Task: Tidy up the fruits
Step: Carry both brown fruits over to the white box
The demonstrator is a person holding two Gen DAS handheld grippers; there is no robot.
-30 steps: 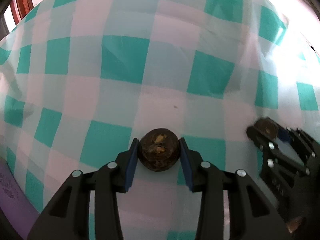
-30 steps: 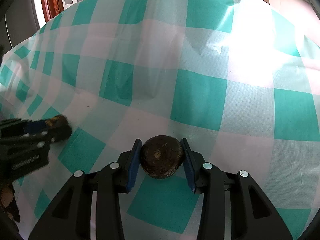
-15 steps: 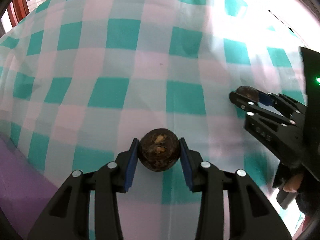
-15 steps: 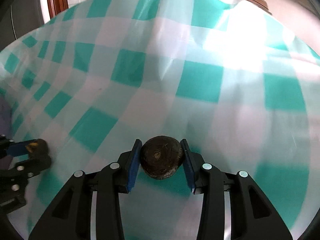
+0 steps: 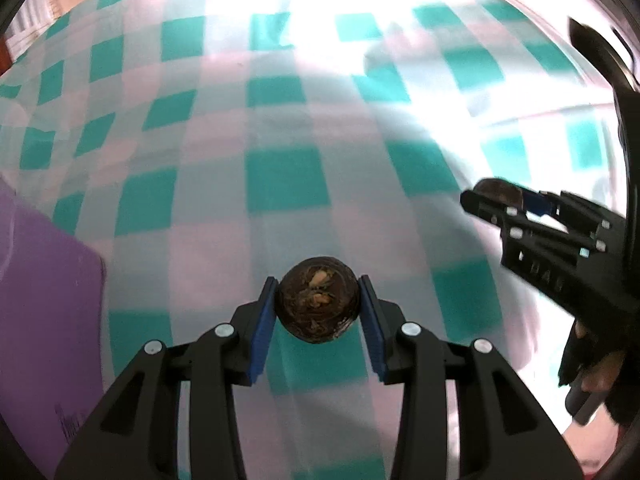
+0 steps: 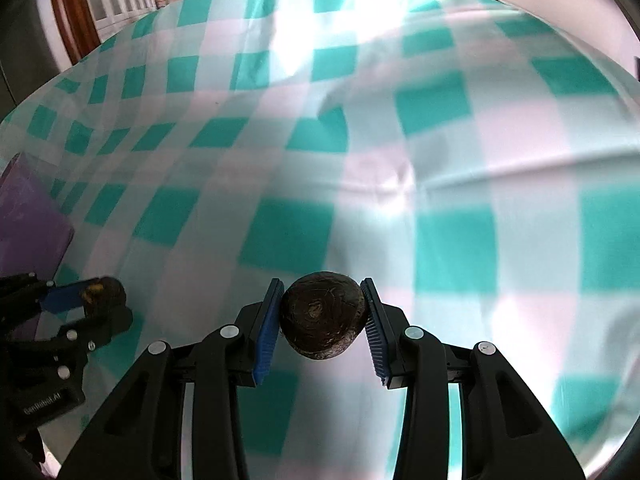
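My left gripper (image 5: 318,307) is shut on a dark brown round fruit with orange patches (image 5: 318,303), held above the checked cloth. My right gripper (image 6: 323,314) is shut on a second dark brown round fruit (image 6: 323,314). The right gripper also shows at the right of the left wrist view (image 5: 504,200), its fruit (image 5: 498,192) between the fingers. The left gripper shows at the lower left of the right wrist view (image 6: 96,300), with its fruit (image 6: 102,290).
A teal and white checked tablecloth (image 5: 288,184) with creases (image 6: 400,184) covers the table. A purple board (image 5: 40,300) lies at the left, also in the right wrist view (image 6: 28,220). A gloved hand (image 5: 592,364) holds the right gripper.
Both grippers have risen and pulled back with their fruits; more of the cloth shows. The purple board has come further into view at the left.
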